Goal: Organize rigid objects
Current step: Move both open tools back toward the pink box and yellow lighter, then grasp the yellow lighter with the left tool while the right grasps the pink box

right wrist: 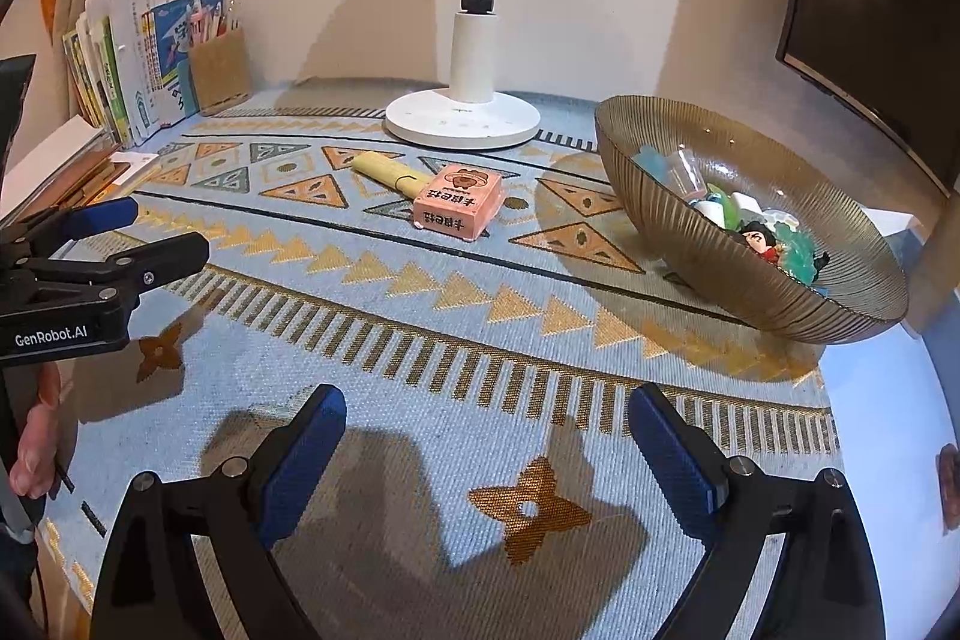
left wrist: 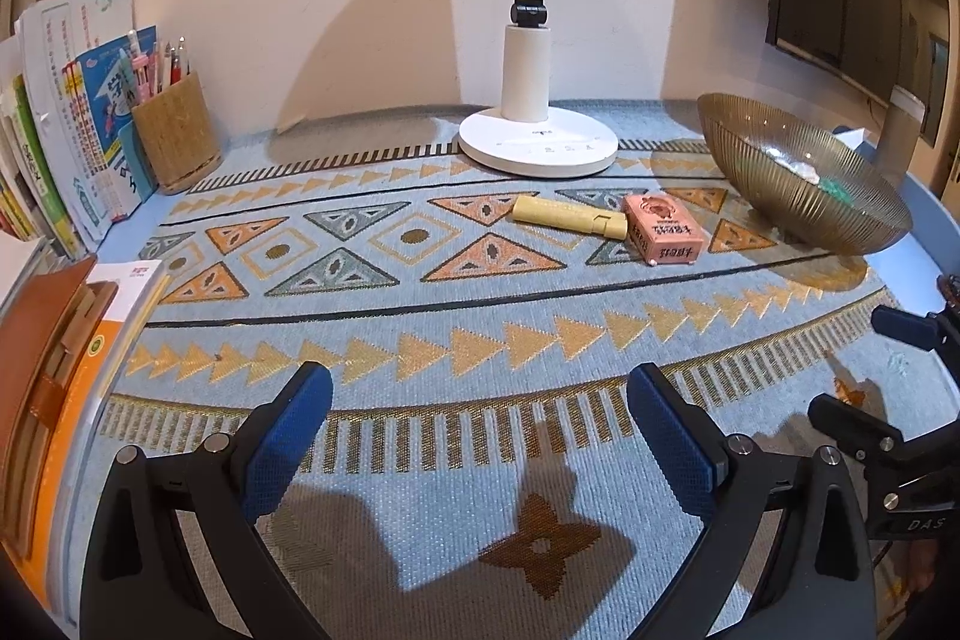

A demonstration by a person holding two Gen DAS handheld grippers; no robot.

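Both grippers' jaws spread wide, empty, pink box (right wrist: 457,209) well ahead beside bowl (right wrist: 660,244).

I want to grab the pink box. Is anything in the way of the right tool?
No. Only bare patterned mat lies between the open right tool and the pink box. The yellow tube lies behind it, touching.

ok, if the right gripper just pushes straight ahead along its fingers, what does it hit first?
Probably the pink rectangular card box. The open right gripper points over bare patterned woven mat toward it, and the yellow cylindrical tube lies just behind it. Depth is uncertain.
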